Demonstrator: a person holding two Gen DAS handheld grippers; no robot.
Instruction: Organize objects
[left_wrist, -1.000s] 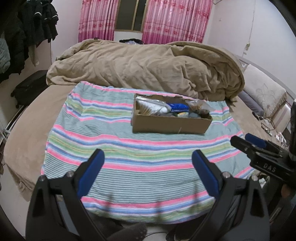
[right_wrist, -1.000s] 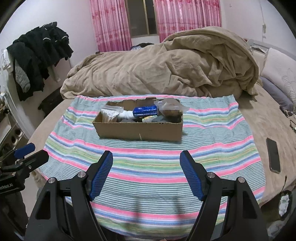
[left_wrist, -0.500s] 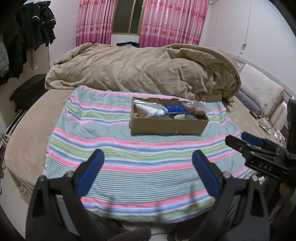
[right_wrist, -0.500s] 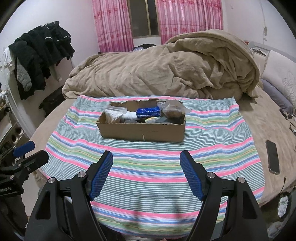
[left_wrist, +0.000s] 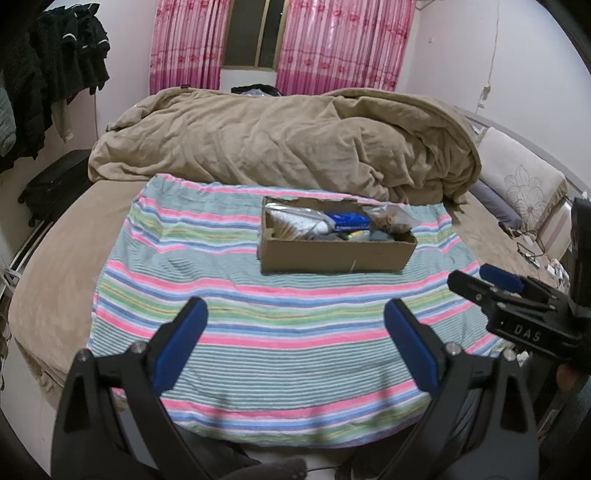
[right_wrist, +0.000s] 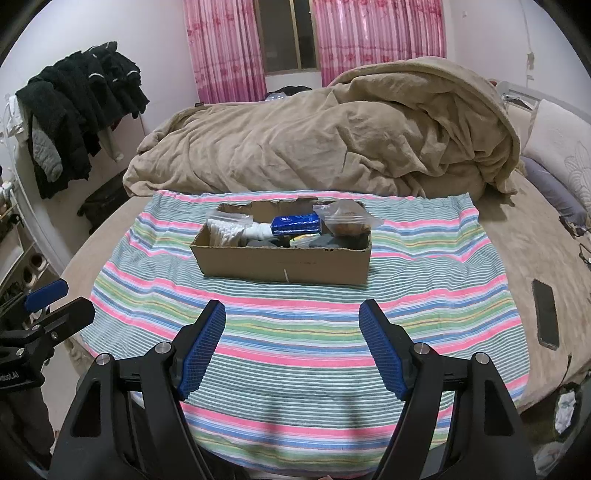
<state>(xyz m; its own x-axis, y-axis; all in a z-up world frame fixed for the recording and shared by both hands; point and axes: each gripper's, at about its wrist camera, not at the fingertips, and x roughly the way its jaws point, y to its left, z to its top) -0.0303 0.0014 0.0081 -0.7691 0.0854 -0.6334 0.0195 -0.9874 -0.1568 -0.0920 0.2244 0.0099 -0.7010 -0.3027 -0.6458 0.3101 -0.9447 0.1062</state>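
A shallow cardboard box (left_wrist: 336, 254) (right_wrist: 284, 262) sits on a striped towel (left_wrist: 258, 325) (right_wrist: 295, 332) spread over the bed. Inside lie a blue packet (left_wrist: 349, 220) (right_wrist: 295, 223), a clear bag of white items (left_wrist: 295, 223) (right_wrist: 227, 227), a clear bag of brown items (left_wrist: 389, 218) (right_wrist: 347, 219) and other small things I cannot make out. My left gripper (left_wrist: 295, 328) hangs open over the towel's near part, nothing between its blue pads. My right gripper (right_wrist: 293, 332) is likewise open and empty, well short of the box. Each gripper shows at the edge of the other's view.
A heaped tan duvet (left_wrist: 288, 144) (right_wrist: 332, 140) lies behind the towel. A dark phone (right_wrist: 546, 314) rests on the bed at right. Pillows (left_wrist: 521, 181) and cables sit far right, dark clothes (right_wrist: 81, 103) hang at left, and a black suitcase (left_wrist: 51, 188) stands by the wall.
Both views shifted slightly: the box sits a little lower and further right in the right wrist view. Both grippers stay open and empty.
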